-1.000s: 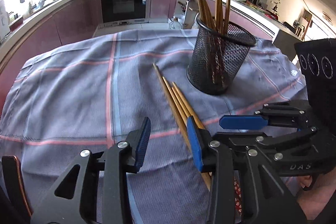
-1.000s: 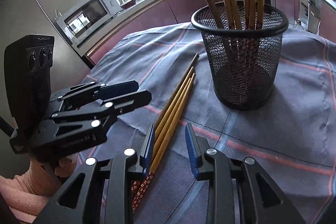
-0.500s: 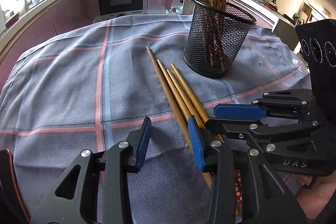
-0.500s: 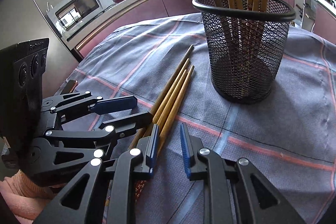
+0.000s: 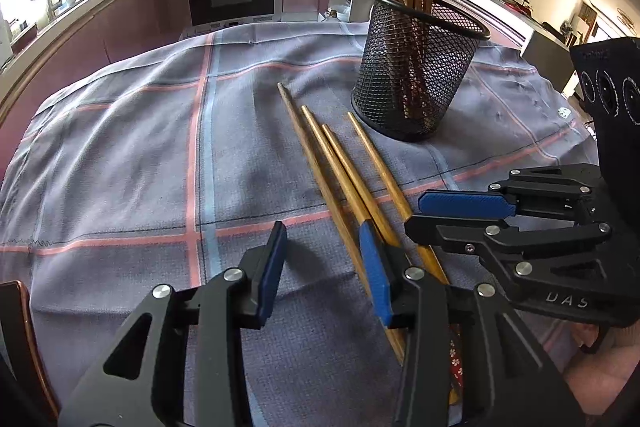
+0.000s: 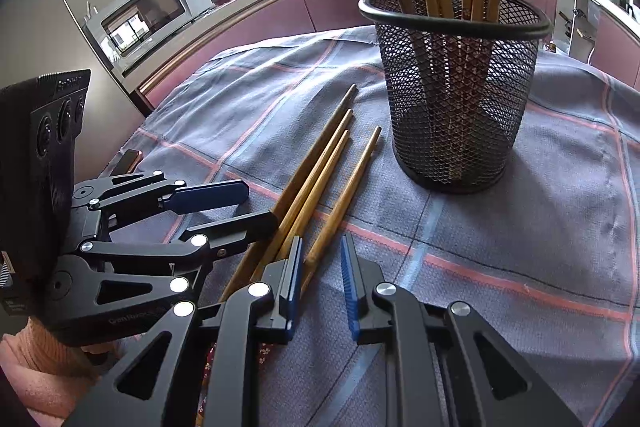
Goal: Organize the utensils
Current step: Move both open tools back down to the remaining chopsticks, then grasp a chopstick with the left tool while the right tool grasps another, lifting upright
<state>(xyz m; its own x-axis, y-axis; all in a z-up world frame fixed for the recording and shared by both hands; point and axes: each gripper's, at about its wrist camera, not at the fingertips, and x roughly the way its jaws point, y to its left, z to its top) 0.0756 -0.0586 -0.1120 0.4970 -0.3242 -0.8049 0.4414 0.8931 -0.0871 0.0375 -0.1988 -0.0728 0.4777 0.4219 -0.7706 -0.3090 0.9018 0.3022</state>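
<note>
Four wooden chopsticks (image 5: 340,179) lie side by side on the plaid cloth (image 5: 120,147) over the counter, just beside the black mesh holder (image 5: 412,75) with more upright. Only the right wrist view shows a microwave (image 6: 156,7). Left gripper (image 5: 324,267) jaws wide, empty; right gripper (image 6: 320,275) jaws narrow, straddling the rightmost chopstick.

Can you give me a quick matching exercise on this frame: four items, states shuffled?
Items:
1. mesh cup
2. loose chopsticks
3. right gripper
4. left gripper

States:
A. lying flat on the cloth
B. open around the end of one chopstick
C. upright, holding chopsticks
D. open, nothing between its fingers

Pairs: 1-C, 2-A, 3-B, 4-D
</note>
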